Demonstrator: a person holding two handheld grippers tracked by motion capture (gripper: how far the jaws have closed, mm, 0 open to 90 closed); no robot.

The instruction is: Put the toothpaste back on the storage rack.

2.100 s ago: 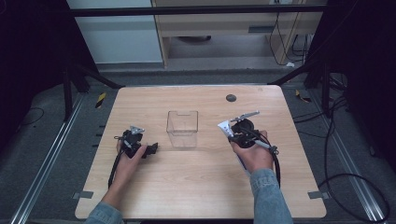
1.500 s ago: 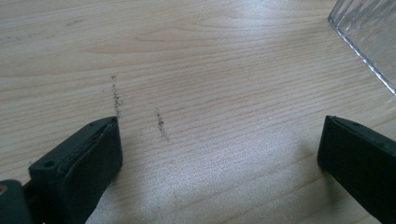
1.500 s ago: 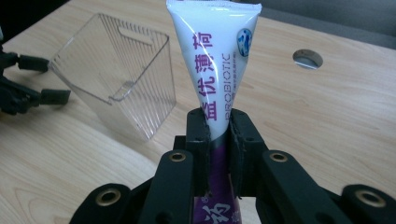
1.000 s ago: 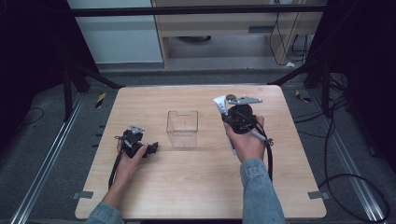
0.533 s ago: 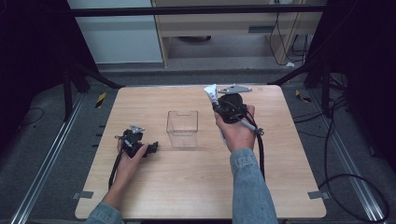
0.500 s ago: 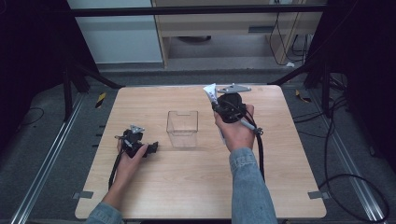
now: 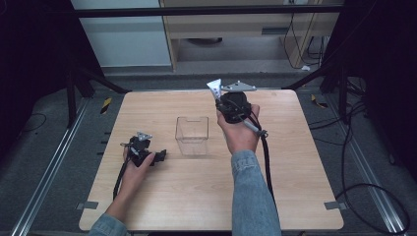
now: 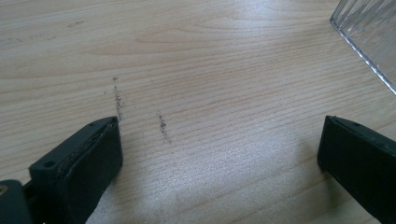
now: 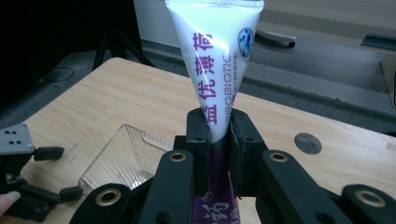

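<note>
Left gripper [image 7: 160, 156]: we see it lower left, jaws spread on the table [image 7: 305, 196].
Clear box [image 7: 192, 134]: centre, apart from both grippers.
Right gripper [image 9: 218, 122]: upper centre, pinching the tube [image 9: 215, 56].
Lettering: we read PROBIOTIC in its own view.

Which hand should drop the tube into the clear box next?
Right. The right gripper already clamps the tube and is raised beside the clear box. The left gripper rests open on the table, holding nothing.
</note>
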